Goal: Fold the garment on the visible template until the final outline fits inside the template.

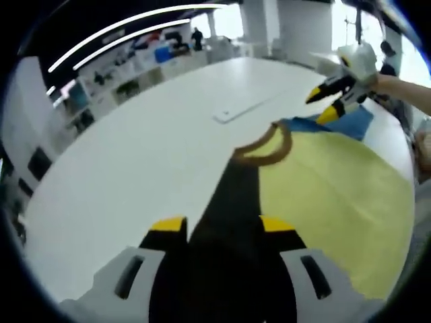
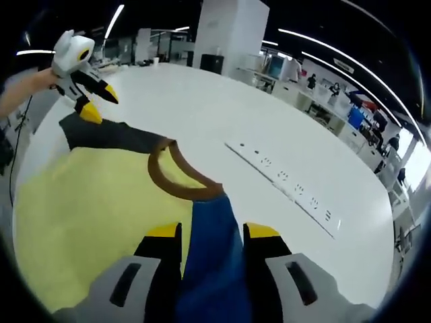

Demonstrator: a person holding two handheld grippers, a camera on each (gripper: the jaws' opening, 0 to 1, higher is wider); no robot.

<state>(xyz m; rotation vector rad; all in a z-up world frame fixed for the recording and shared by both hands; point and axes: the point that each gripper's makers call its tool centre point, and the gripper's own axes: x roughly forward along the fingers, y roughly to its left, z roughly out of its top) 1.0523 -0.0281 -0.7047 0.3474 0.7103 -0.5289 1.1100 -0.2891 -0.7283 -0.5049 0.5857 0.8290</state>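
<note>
Item: garment (image 1: 337, 195), yellow body, brown collar (image 2: 176, 176), lay flat on white table (image 1: 148, 148). My left gripper (image 1: 222, 225) clenched its black sleeve (image 1: 232, 222); my right gripper (image 2: 205, 232) its blue sleeve (image 2: 212, 249). Step: first fold, I judged. Next: carry both sleeves inward.

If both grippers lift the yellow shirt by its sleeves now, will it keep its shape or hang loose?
Probably hang loose: the shirt lies flat and thin, so its middle would likely sag. The brown collar already curls. It seems light; the left gripper and right gripper pinch only sleeve fabric.
</note>
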